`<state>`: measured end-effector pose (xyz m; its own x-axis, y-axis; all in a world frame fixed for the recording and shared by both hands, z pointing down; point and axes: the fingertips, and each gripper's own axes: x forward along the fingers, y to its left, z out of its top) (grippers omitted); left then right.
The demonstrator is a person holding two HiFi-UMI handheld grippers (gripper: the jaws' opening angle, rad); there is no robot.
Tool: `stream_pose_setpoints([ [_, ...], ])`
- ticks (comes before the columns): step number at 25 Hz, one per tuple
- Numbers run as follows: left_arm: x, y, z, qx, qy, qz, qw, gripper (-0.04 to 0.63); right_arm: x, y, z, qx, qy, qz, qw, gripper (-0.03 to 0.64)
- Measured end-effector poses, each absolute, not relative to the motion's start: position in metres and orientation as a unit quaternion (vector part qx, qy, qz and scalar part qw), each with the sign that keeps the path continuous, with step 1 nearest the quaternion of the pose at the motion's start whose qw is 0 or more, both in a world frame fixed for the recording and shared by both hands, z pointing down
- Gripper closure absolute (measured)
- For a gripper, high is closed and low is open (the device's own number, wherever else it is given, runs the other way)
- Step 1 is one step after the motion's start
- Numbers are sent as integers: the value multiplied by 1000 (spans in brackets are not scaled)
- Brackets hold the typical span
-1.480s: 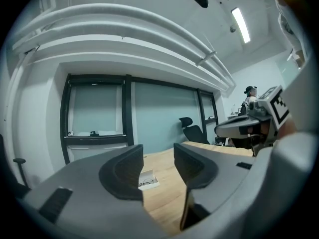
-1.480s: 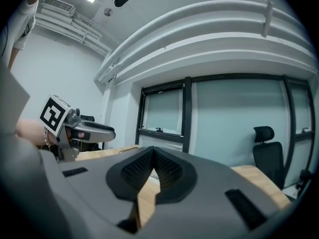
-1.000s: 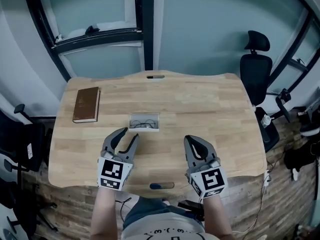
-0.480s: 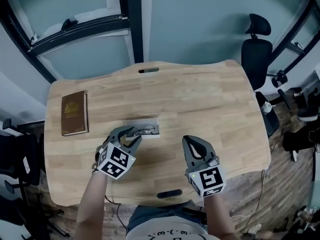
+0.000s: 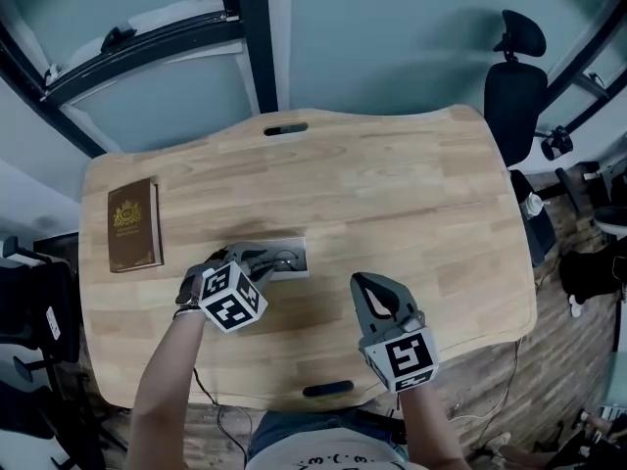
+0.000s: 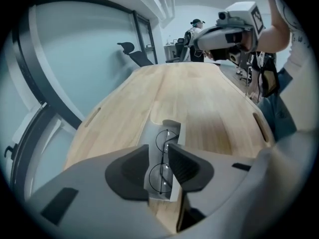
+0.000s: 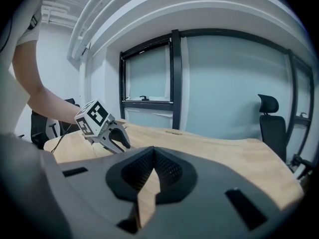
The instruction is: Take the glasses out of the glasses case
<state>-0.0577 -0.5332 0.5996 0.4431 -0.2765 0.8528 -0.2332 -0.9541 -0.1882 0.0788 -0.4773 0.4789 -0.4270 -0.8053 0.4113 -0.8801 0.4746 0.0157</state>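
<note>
An open white glasses case (image 5: 290, 258) lies on the wooden table (image 5: 421, 194), left of centre. Thin round-rimmed glasses (image 6: 164, 146) rest inside it. My left gripper (image 5: 258, 262) points steeply down over the case's left end. In the left gripper view its jaws (image 6: 158, 152) are closing, with one lens and the bridge in the gap between them, and the pads stand clear of the frame. My right gripper (image 5: 365, 284) hovers over bare table to the right of the case; its fingertips (image 7: 153, 151) meet with nothing between them. The left gripper (image 7: 115, 136) also shows in the right gripper view.
A brown book (image 5: 132, 225) lies near the table's left edge. A black office chair (image 5: 517, 91) stands beyond the far right corner. The tabletop has a slot at the back (image 5: 284, 128) and another at the front edge (image 5: 328, 390).
My left gripper has moved forward and down from the near table onto the case, rolling as it went, and its jaws have narrowed. The right gripper sank a little.
</note>
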Motion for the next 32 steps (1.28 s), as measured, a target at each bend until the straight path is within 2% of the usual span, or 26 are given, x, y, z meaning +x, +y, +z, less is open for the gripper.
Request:
stream_pose_setpoints([
  [7, -53, -532, 635, -825, 83, -558, -9, 465, 93, -491, 496, 501, -837, 121, 185, 606],
  [13, -56, -537, 648, -813, 61, -578, -34, 515, 103, -506, 500, 508, -832, 126, 183, 606],
  [17, -55, -537, 656, -810, 41, -583, -51, 523, 105, -511, 506, 509, -830, 128, 189, 606],
  [27, -55, -533, 643, -818, 37, -572, -50, 572, 89, -508, 502, 502, -834, 123, 194, 606],
  [32, -55, -538, 611, -834, 75, -547, -14, 574, 83, -500, 489, 507, -832, 110, 193, 606],
])
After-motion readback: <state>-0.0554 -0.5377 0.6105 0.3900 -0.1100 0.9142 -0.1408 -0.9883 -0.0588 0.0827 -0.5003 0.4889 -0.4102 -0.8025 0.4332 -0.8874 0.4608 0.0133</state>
